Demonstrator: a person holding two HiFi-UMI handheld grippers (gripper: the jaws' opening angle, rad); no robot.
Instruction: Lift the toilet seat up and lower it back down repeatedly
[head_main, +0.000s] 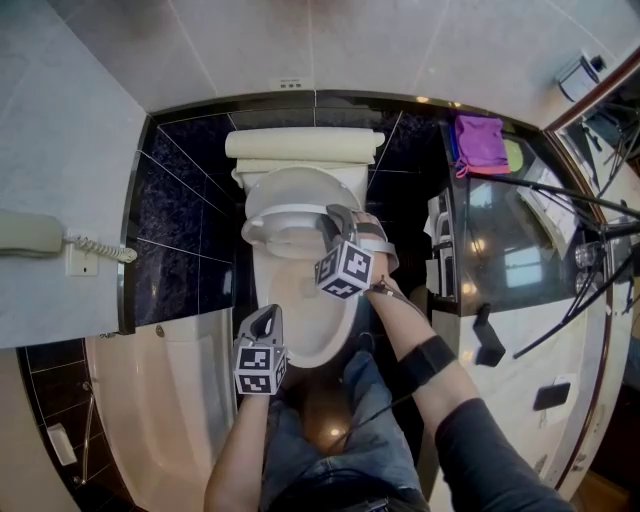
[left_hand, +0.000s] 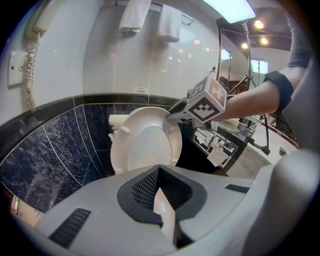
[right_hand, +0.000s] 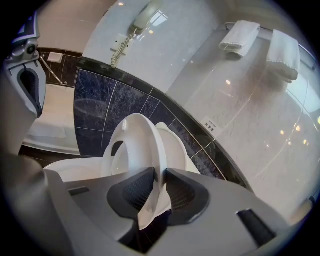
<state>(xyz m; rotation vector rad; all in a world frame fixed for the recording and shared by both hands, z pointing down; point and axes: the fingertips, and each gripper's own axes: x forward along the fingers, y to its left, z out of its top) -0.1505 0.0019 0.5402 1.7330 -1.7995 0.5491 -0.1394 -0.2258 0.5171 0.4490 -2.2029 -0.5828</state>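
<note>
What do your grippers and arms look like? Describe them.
The left gripper and right gripper are grey, with black ridged pads inside the jaws and a cube of black-and-white square markers each. The right arm wears a dark sleeve and a black forearm band.

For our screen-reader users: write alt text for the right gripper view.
The right gripper clamps the rim of a white toilet seat, raised off the bowl, with the lid up behind it. Beyond are dark wall tiles, a wall phone and two folded towels.
</note>
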